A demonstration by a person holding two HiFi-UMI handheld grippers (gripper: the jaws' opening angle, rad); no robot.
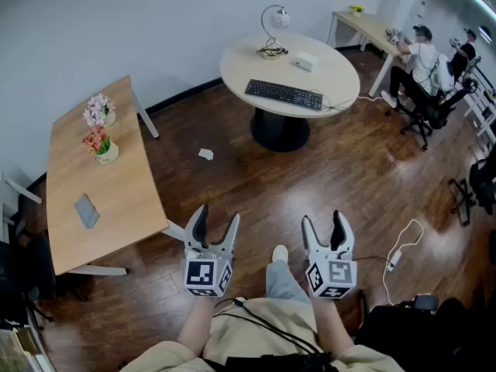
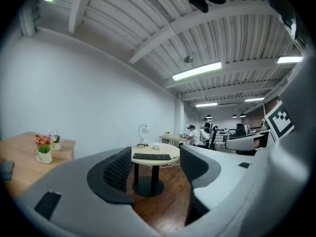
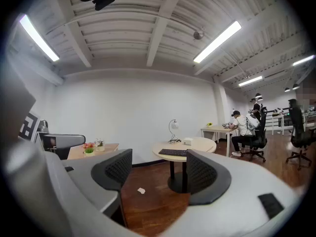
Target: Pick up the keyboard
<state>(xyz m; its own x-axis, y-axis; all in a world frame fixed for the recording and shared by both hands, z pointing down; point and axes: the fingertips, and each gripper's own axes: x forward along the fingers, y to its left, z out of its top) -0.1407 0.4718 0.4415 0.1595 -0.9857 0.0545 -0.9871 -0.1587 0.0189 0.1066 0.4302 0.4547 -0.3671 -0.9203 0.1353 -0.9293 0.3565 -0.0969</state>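
Observation:
A black keyboard (image 1: 284, 94) lies on a round beige table (image 1: 333, 68) across the room, far from both grippers. The left gripper view shows the keyboard (image 2: 151, 156) between the jaws in the distance, and the right gripper view shows the keyboard (image 3: 174, 152) the same way. My left gripper (image 1: 215, 229) is held in front of the person's body, jaws apart and nothing between them. My right gripper (image 1: 325, 229) is beside it, also open and holding nothing. Both point roughly level toward the round table.
A desk lamp (image 1: 273, 22) and a white box (image 1: 304, 61) share the round table. At left stands a long wooden table (image 1: 116, 200) with two flower pots (image 1: 99, 142). A paper scrap (image 1: 205, 154) and a white cable (image 1: 395, 254) lie on the wood floor. People sit at a desk (image 1: 422, 60) at the back right.

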